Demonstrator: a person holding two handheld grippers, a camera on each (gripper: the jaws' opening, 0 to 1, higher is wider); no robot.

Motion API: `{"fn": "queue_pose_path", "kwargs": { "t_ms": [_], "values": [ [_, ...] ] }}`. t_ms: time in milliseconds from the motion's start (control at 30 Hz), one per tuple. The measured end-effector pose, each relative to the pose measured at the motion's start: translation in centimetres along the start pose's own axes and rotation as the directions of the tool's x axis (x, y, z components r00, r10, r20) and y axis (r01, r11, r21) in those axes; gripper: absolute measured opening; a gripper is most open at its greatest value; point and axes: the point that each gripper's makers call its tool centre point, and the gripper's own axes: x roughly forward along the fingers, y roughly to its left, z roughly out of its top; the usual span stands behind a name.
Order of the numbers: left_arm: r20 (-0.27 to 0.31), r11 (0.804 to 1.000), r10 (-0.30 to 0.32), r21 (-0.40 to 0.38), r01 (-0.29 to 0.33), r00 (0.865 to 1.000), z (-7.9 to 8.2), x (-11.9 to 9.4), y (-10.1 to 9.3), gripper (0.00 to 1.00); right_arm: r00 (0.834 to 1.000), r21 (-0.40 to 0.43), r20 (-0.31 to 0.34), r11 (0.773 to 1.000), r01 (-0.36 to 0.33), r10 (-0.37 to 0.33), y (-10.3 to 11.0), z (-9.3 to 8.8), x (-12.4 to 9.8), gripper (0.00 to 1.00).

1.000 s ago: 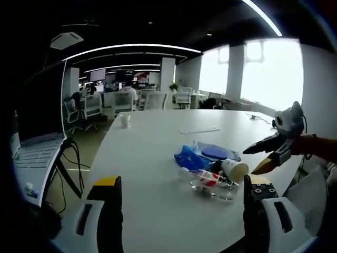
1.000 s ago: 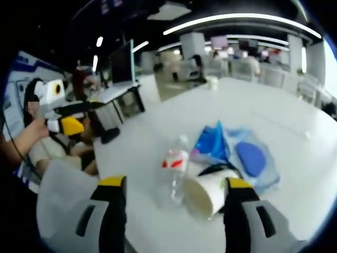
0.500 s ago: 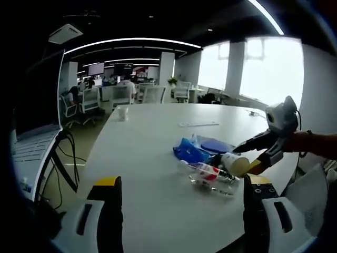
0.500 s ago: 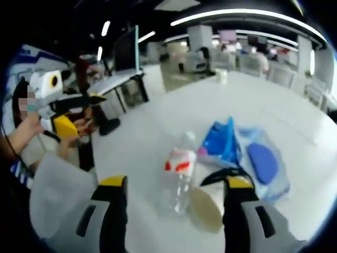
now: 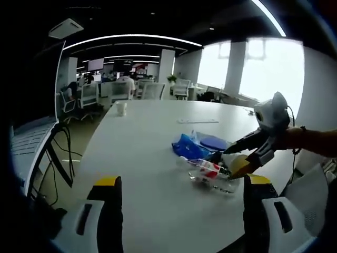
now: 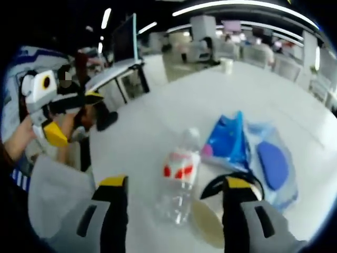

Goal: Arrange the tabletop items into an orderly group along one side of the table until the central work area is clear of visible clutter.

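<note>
Left gripper view: my left gripper stood with its jaws wide apart and nothing between them, held above the near edge of the white table. Right of centre on the table lay the clutter: a clear plastic bottle with a red-and-white label on its side, a blue bag just behind it, and a dark blue disc in clear wrapping beside the bag. My right gripper came in from the right, its jaws reaching to a paper cup at the right end of the bottle. A small white cup stood well apart near the far left edge of the table.

Right gripper view: my right gripper stood over the clutter with jaws wide; the paper cup, lying on its side with its mouth toward the camera, sat between them against the right jaw. I could not tell whether the jaws gripped it. The bottle lay just left of the cup, the blue bag and the blue disc beyond. My left gripper showed at the far left, off the table edge.
</note>
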Motion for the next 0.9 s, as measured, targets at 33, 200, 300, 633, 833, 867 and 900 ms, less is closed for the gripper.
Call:
{"fn": "queue_pose_path", "kwargs": {
  "t_ms": [33, 200, 300, 633, 833, 867, 900],
  "values": [
    [-0.003, 1.0, -0.002, 0.0, 0.002, 1.0, -0.1, 0.1, 0.0, 0.95, 1.0, -0.005, -0.018, 1.0, 0.0, 0.0, 0.0, -0.1, 0.3, 0.69],
    [-0.011, 1.0, -0.02, -0.005, 0.02, 1.0, -0.5, 0.4, -0.5, 0.95, 0.998, -0.027, -0.06, 1.0, 0.005, -0.007, 0.1, 0.2, 1.3, 0.63],
    [-0.015, 0.999, -0.031, -0.012, 0.03, 0.999, -0.7, 0.6, -0.7, 0.95, 0.996, -0.035, -0.089, 0.999, 0.01, -0.013, 0.1, 0.2, 1.9, 0.62],
    [-0.012, 0.998, -0.05, -0.029, 0.05, 0.999, -0.8, 0.9, -0.9, 0.94, 0.989, 0.008, -0.147, 1.0, -0.006, 0.007, 0.1, 0.0, 3.6, 0.56],
    [-0.027, 0.998, -0.056, -0.034, 0.055, 0.998, -1.5, 1.2, -0.8, 0.94, 0.983, 0.058, -0.182, 0.998, 0.009, 0.002, -0.4, -0.4, 4.8, 0.53],
    [-0.027, 0.998, -0.058, -0.036, 0.057, 0.998, -1.6, 1.3, -0.8, 0.94, 0.983, 0.066, -0.184, 0.998, 0.006, 0.007, -0.4, -0.4, 5.0, 0.53],
    [-0.029, 0.998, -0.06, -0.036, 0.058, 0.998, -1.7, 1.4, -0.8, 0.94, 0.982, 0.071, -0.188, 0.998, 0.003, 0.01, -0.3, -0.4, 5.1, 0.53]
  ]
}}
